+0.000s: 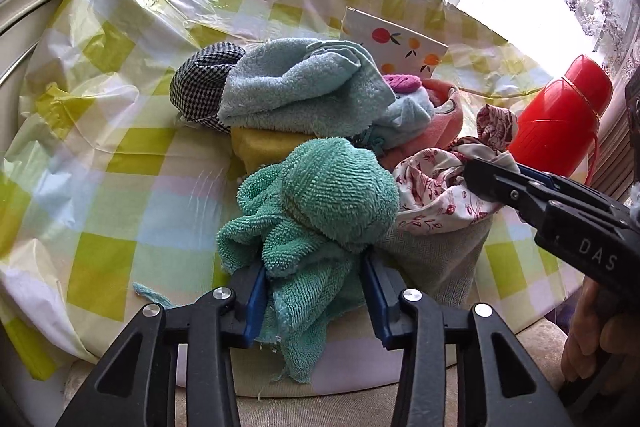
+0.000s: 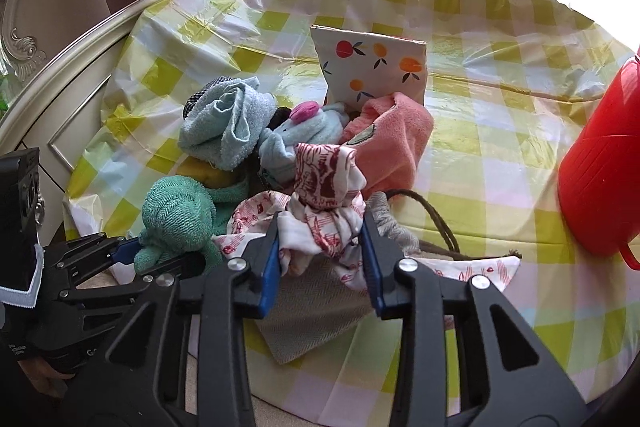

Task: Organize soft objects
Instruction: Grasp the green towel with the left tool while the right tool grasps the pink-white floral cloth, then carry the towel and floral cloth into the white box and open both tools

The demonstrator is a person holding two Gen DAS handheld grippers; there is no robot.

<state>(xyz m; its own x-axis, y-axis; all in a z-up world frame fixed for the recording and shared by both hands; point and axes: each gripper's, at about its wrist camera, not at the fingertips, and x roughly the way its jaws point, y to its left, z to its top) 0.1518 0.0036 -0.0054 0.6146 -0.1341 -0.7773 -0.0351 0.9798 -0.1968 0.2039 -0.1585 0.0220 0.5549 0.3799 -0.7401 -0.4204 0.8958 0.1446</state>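
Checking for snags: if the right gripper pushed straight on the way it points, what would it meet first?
The red-printed white cloth already between the right gripper's fingers; behind that, probably the pink towel, though depth is unclear.

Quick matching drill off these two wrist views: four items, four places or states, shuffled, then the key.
1 green towel
2 red-print cloth
3 red flask
4 fruit-print box

A behind the pile
B between the left claw's pads
C table's right side
D between the right claw's pads

Pairs: 1-B, 2-D, 3-C, 4-A
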